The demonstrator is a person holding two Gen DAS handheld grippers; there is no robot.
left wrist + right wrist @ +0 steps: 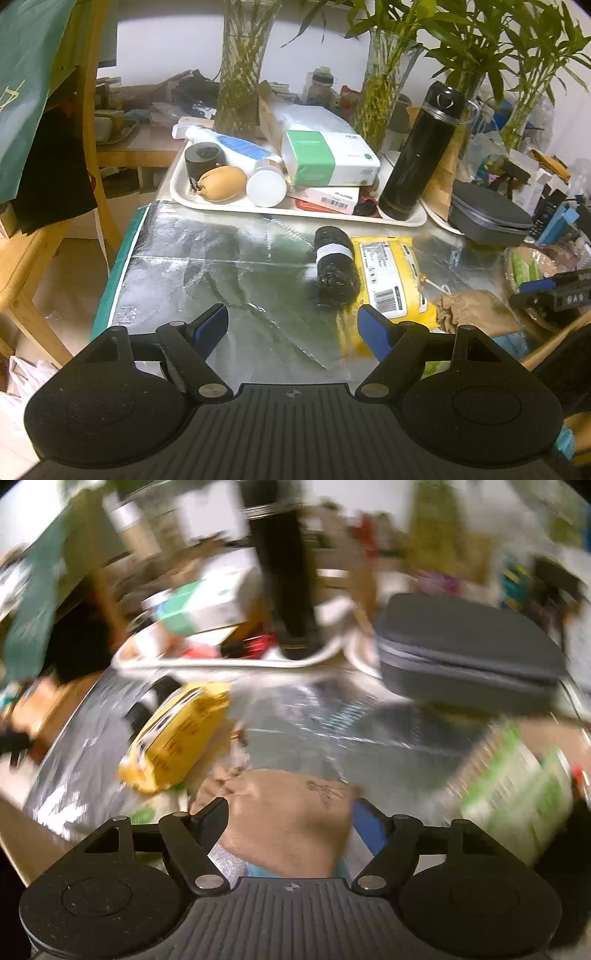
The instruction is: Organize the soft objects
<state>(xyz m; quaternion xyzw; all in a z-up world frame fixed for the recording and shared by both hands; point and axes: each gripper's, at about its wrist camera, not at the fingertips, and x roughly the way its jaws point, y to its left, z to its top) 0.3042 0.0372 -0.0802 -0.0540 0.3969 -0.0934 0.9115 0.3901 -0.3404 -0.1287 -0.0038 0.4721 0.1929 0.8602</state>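
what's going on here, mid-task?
A person is sorting soft items on a foil-covered table with two handheld grippers. The right gripper is open around a tan cloth pouch; that view is blurred. The left gripper is open and empty. A black roll and a yellow packet lie ahead of it, the cluttered tray behind.

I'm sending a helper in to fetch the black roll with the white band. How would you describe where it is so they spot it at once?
Find the white tray crowded with boxes and a tall black flask. Just in front of it, on the silver foil mat, lies the black roll, alongside a yellow packet. It is the only dark, crinkly cylinder on the mat, with a white band around it.
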